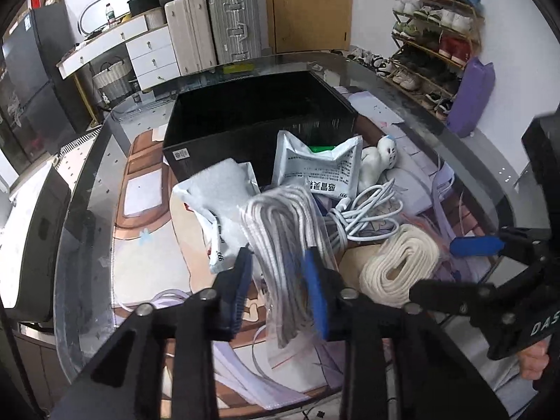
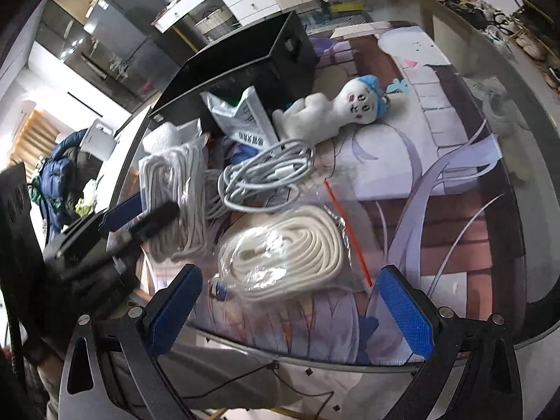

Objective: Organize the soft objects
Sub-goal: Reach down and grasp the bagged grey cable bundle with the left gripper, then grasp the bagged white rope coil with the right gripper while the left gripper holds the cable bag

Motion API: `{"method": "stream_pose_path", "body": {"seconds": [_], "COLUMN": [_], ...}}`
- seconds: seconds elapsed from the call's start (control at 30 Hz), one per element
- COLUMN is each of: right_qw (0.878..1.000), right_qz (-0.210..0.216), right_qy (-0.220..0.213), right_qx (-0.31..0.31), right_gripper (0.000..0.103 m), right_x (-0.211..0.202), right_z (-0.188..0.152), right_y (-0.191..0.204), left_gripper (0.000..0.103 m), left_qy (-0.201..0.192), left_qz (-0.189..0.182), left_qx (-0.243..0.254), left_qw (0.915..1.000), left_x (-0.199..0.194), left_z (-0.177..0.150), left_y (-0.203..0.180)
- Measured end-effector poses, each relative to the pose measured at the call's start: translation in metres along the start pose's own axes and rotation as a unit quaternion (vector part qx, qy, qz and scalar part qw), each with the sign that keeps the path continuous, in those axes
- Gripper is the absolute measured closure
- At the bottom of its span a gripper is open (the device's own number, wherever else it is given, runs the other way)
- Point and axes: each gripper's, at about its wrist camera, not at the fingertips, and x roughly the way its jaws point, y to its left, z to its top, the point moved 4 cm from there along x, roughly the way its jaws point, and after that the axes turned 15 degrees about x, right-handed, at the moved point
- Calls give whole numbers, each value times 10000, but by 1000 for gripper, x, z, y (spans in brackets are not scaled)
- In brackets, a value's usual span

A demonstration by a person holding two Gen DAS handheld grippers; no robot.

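Note:
My left gripper [image 1: 280,280] is shut on a clear bag of grey-white cord [image 1: 283,241], held above the glass table; it also shows in the right wrist view [image 2: 175,189]. My right gripper [image 2: 287,301] is open, its blue pads either side of a bagged cream rope coil [image 2: 283,248] lying on the table, also seen in the left wrist view [image 1: 399,266]. A white charging cable [image 2: 266,178], a white doll with a blue cap [image 2: 346,108] and two silver pouches [image 1: 318,164] [image 1: 220,196] lie by an open black box [image 1: 252,119].
The glass table [image 2: 490,231] covers a cartoon-print mat. Its rounded edge runs close in front of my right gripper. Suitcases [image 1: 210,24], white drawers [image 1: 150,52] and a shoe rack [image 1: 434,35] stand beyond the table.

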Motion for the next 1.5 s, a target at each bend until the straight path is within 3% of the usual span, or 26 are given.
{"method": "stream_pose_path", "body": {"seconds": [0.03, 0.1, 0.17, 0.27, 0.3, 0.33, 0.43, 0.47, 0.7, 0.87, 1.03, 1.3, 1.43, 1.5], "right_qw": [10000, 10000, 9999, 9998, 9998, 9999, 10000, 10000, 9997, 9978, 9940, 9906, 9905, 9895], "right_qz": [8, -19, -85, -143, -149, -135, -59, -28, -13, 86, 273, -621, -1133, -1227], "right_qy": [-34, -63, -109, -115, -91, -52, 13, 45, 75, -93, 308, -303, -716, -764], "right_qx": [11, -56, -102, -92, -23, 33, -9, -13, 249, 648, 1018, 1184, 298, -50], "right_gripper": [0, 0, 1, 1, 1, 1, 0, 1, 0, 0, 0, 0, 2, 12], "right_x": [-1, -2, -4, -3, -3, -3, -4, -4, 4, -9, -5, 15, 26, 25], "right_z": [1, 1, 1, -2, -2, -2, -3, -4, -2, -4, -21, 5, 13, 11], "right_y": [1, 4, 3, -4, -8, -10, -9, -9, 4, -2, 0, 19, 33, 31], "left_gripper": [38, 25, 24, 24, 26, 45, 66, 68, 69, 69, 69, 69, 69, 69], "left_qy": [2, -66, -53, 46, 154, 214, 283, 259, 96, 116, 174, 158, 198, 201], "left_qz": [80, 345, 417, 236, 191, 144, 58, -24, -127, -7, 16, -69, -46, -40], "left_qx": [-28, -55, -23, -80, -70, -67, -137, -191, -247, -328, -275, -293, -337, -315], "left_qw": [10000, 9994, 9991, 9997, 9997, 9996, 9995, 9995, 9996, 9994, 9995, 9994, 9992, 9993], "left_x": [1, 3, 9, 18, 24, 27, 29, 25, -3, -9, -9, -10, -8, -7], "left_z": [1, 2, 4, 2, 1, -1, -4, -5, -19, -33, -48, -50, -50, -51], "left_y": [1, 0, -1, -2, -4, -6, -4, -1, 14, 33, 38, 36, 39, 38]}}
